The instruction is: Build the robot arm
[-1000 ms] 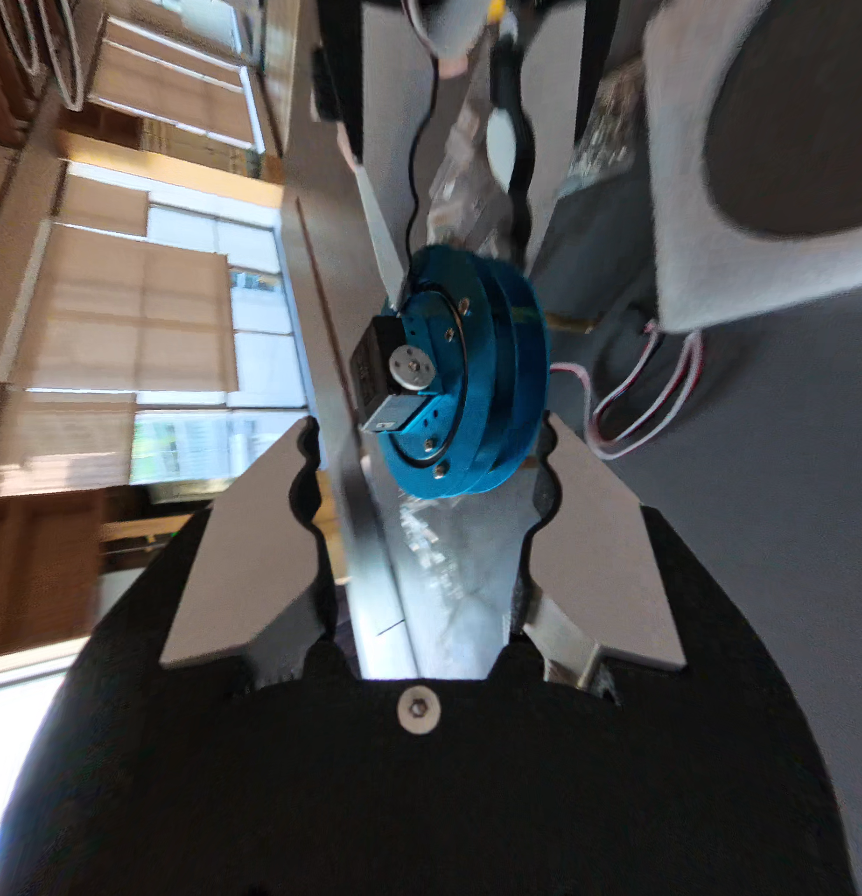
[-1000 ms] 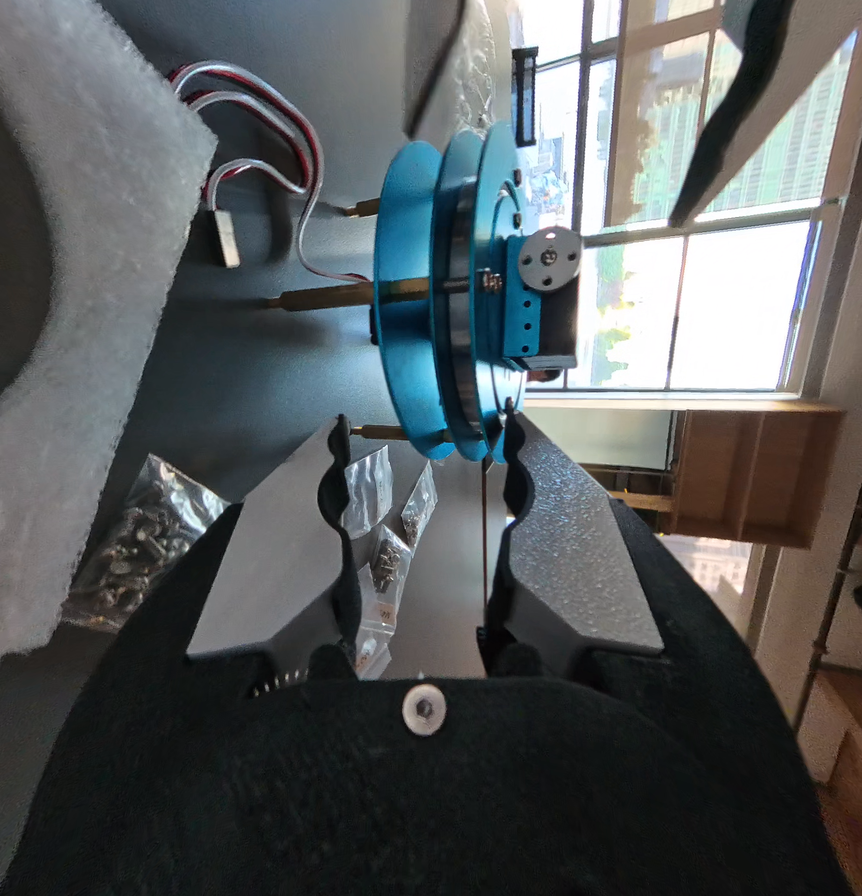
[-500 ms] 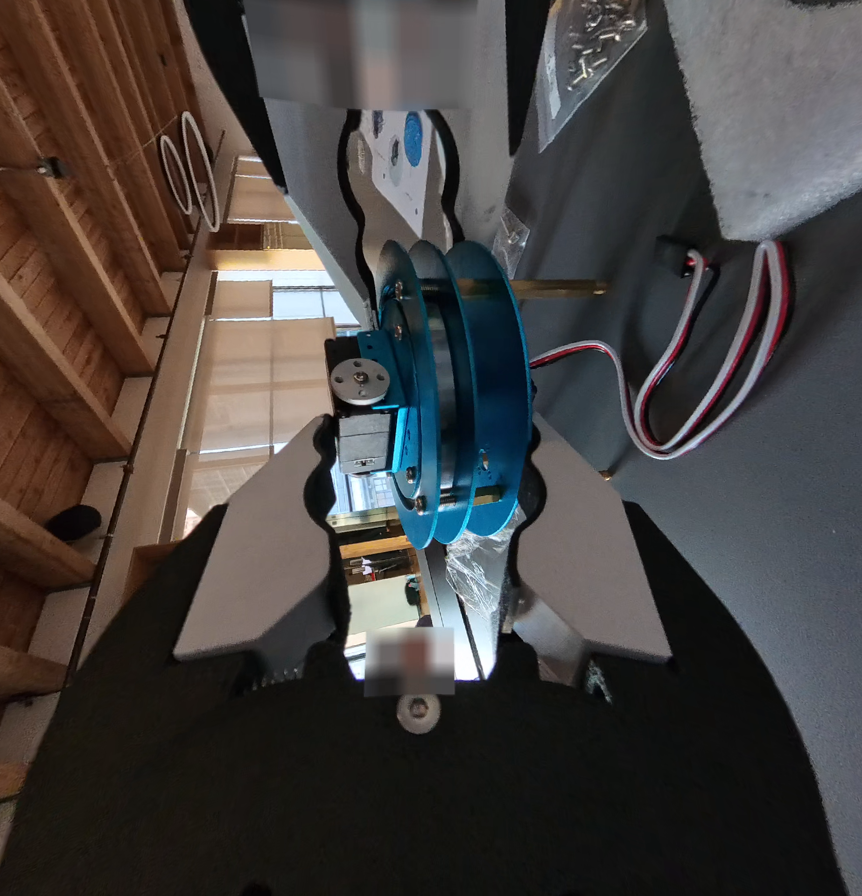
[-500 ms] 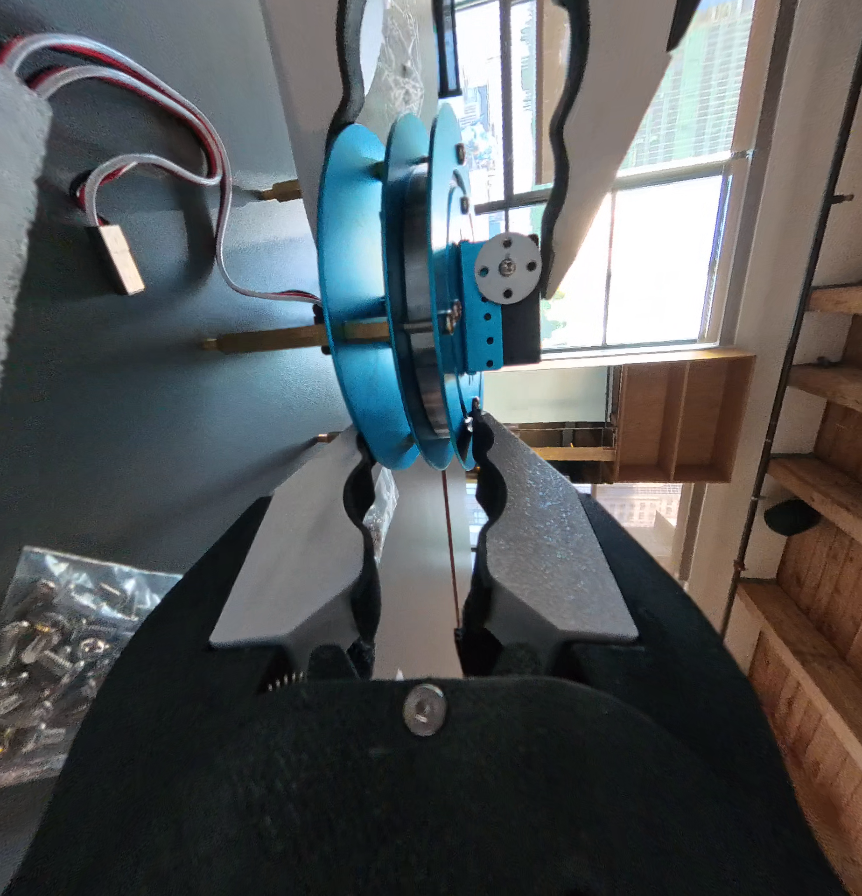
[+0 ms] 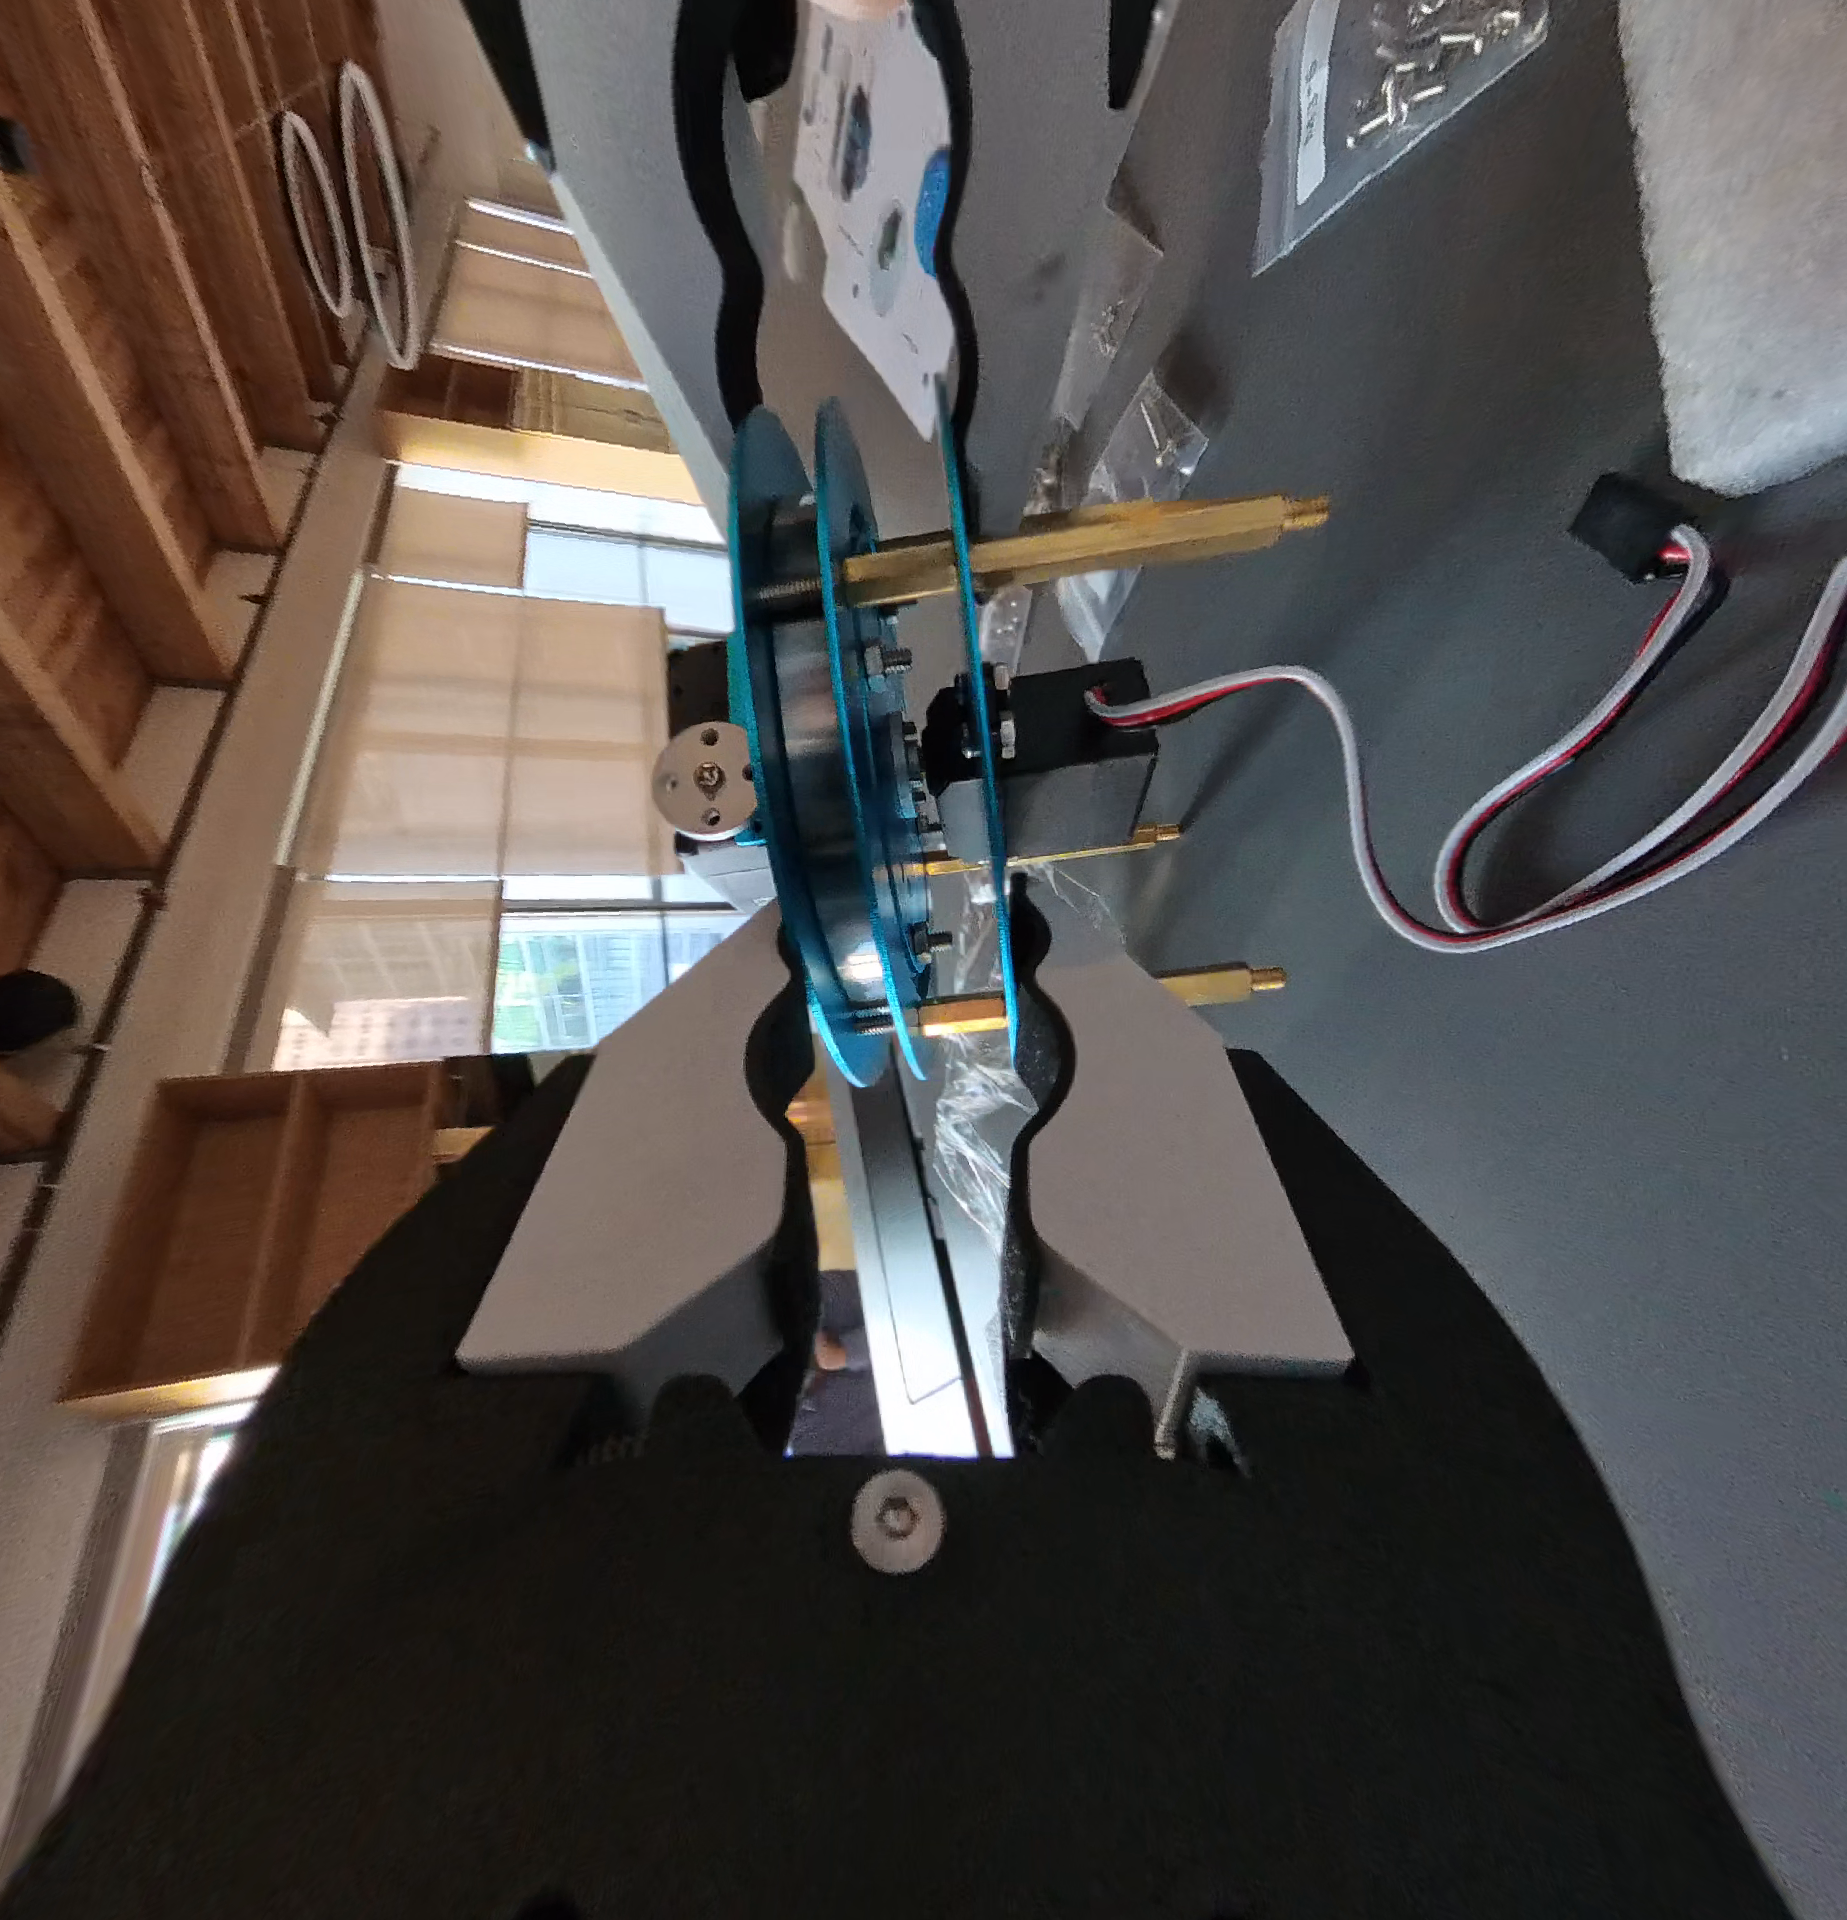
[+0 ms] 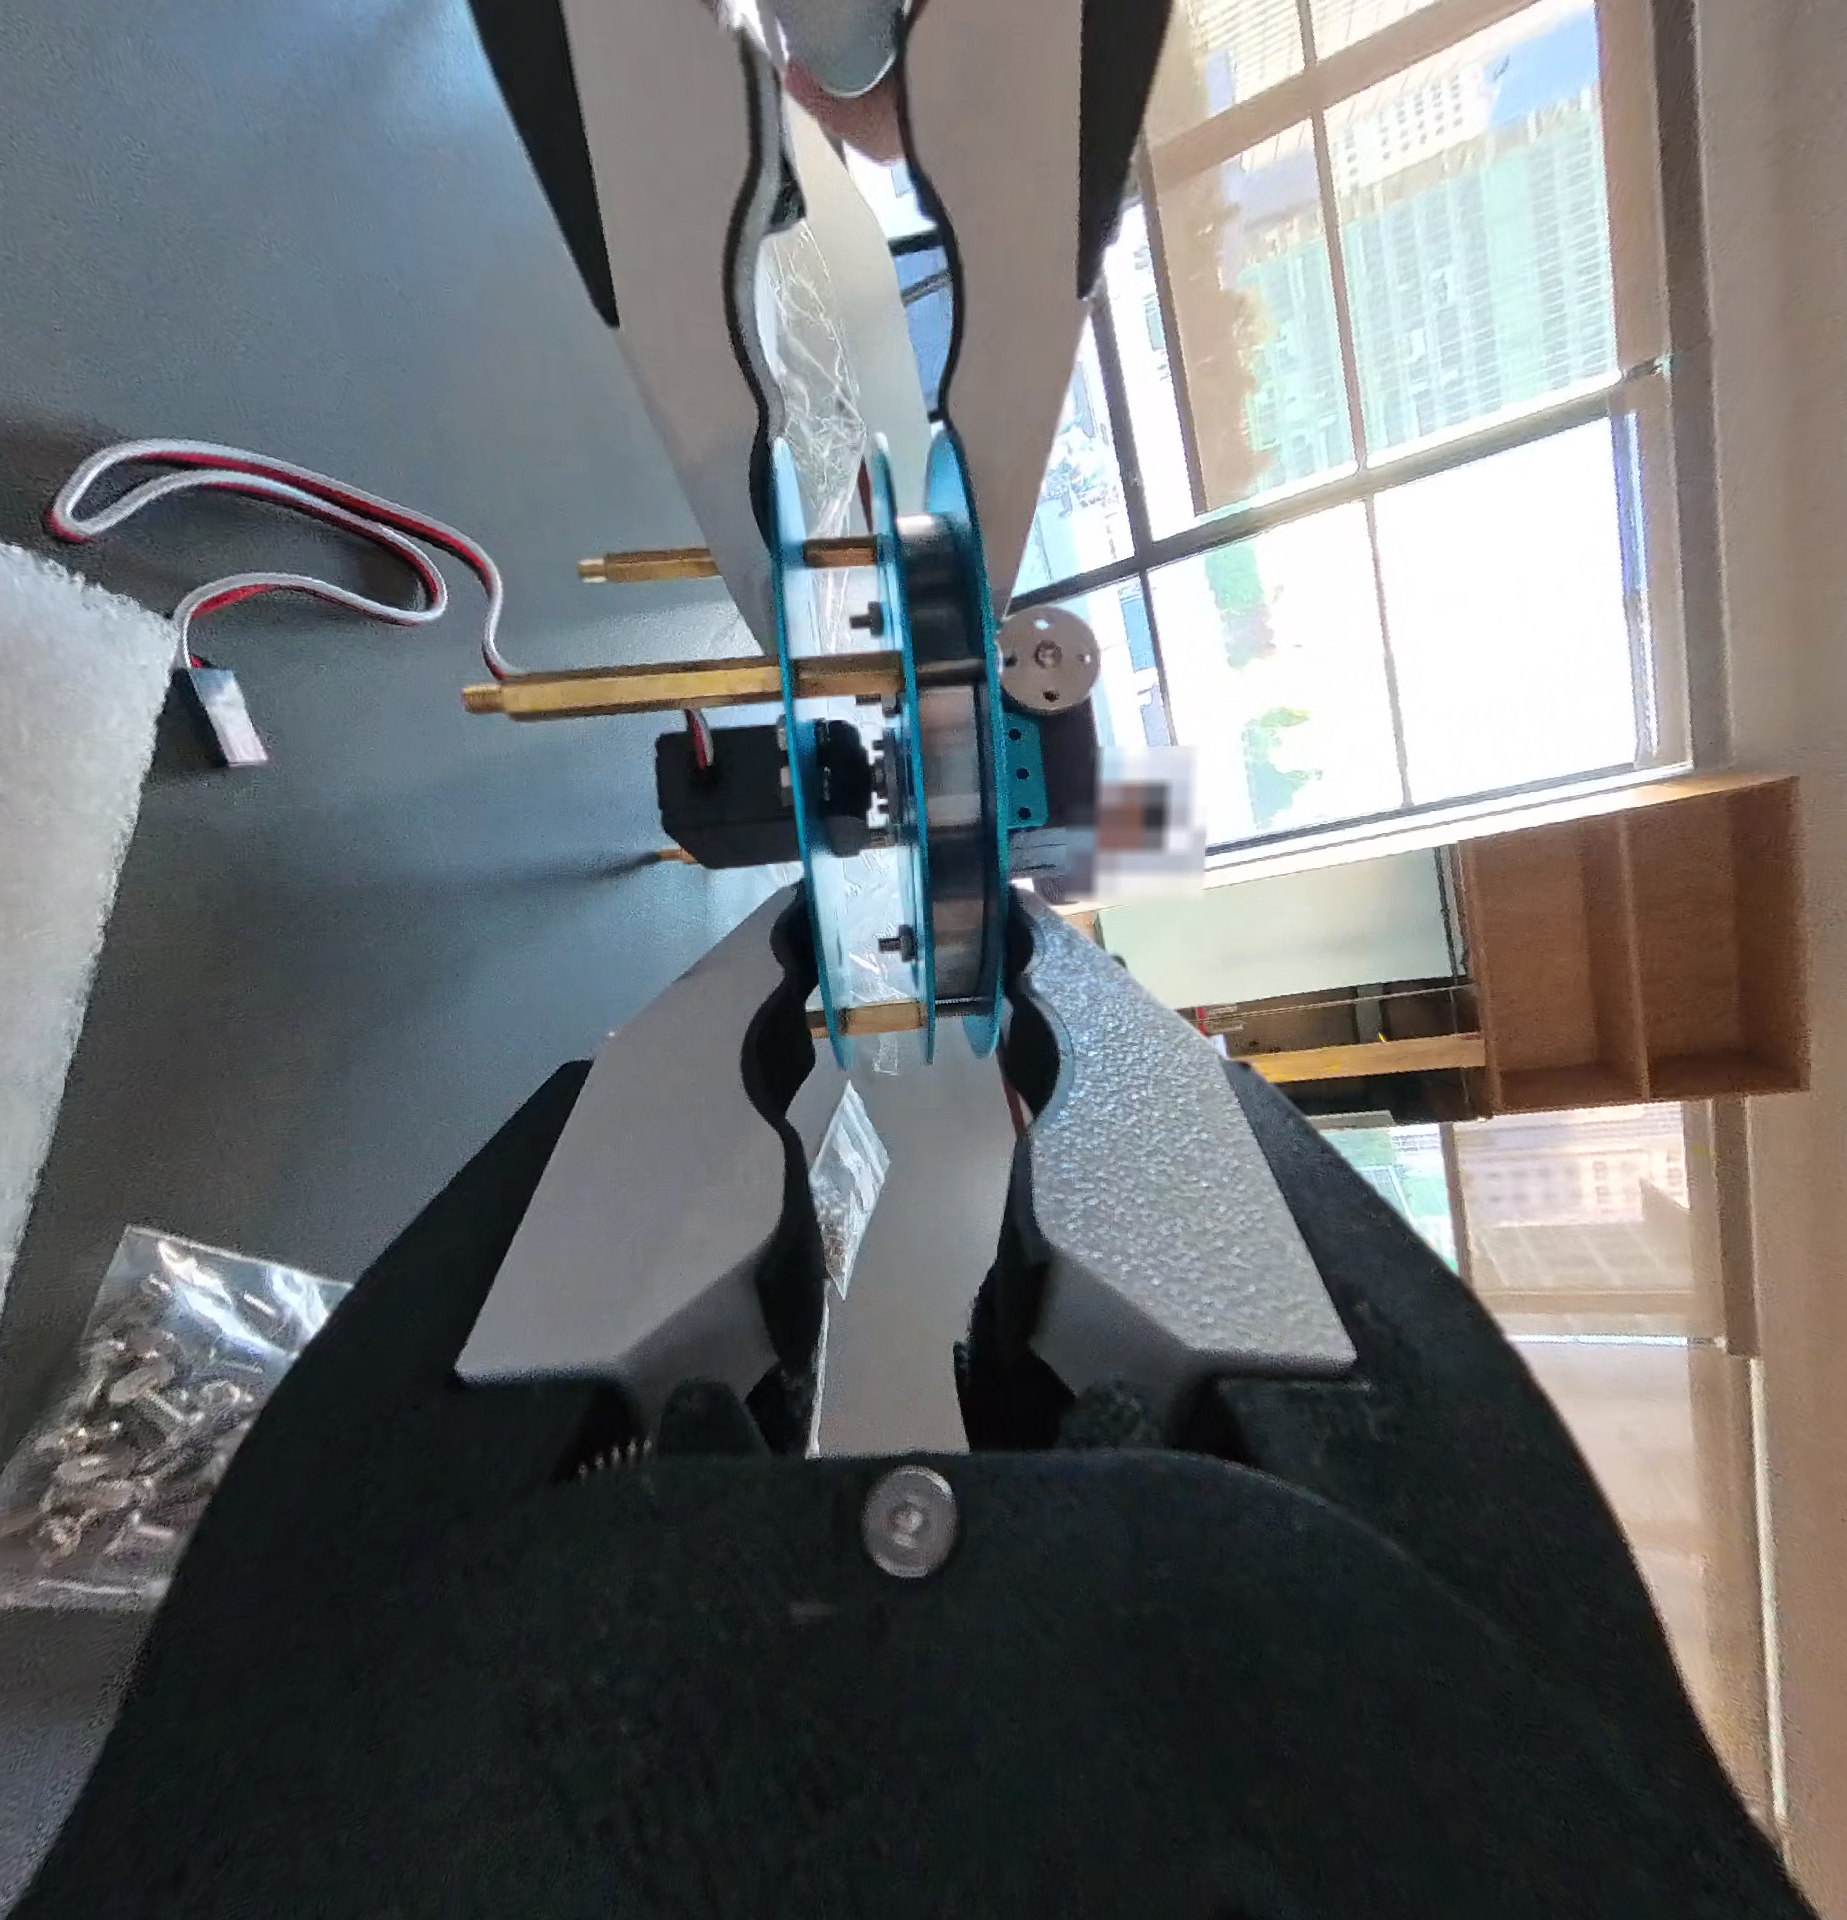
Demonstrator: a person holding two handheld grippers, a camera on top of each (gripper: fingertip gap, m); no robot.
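A blue disc assembly (image 5: 846, 748) has stacked blue plates, brass standoffs (image 5: 1085, 540), a black servo (image 5: 1044, 758) and a silver horn (image 5: 703, 781). I see it edge-on. My left gripper (image 5: 903, 966) is shut on its near rim. My right gripper (image 5: 846, 343) clamps the far rim from the opposite side. In the right wrist view the right gripper (image 6: 903, 956) is shut on the assembly (image 6: 888, 727), and the left gripper (image 6: 857, 395) holds the far rim. The standoff tips point at the grey mat (image 5: 1521, 1143) and seem clear of it.
The servo's red, white and black cable (image 5: 1584, 831) trails onto the mat and ends in a black plug (image 6: 218, 717). A white foam block (image 5: 1750, 208) and bags of screws (image 6: 140, 1403) lie nearby. A printed sheet (image 5: 877, 156), small bags (image 5: 1137, 436) and a wooden shelf (image 6: 1625, 935) are also in view. One gripper's finger ends stand about 5 centimeters off the other's.
Both grippers went from open around the assembly's rim to shut on it. The assembly has turned, so the servo and standoffs under the plates now show.
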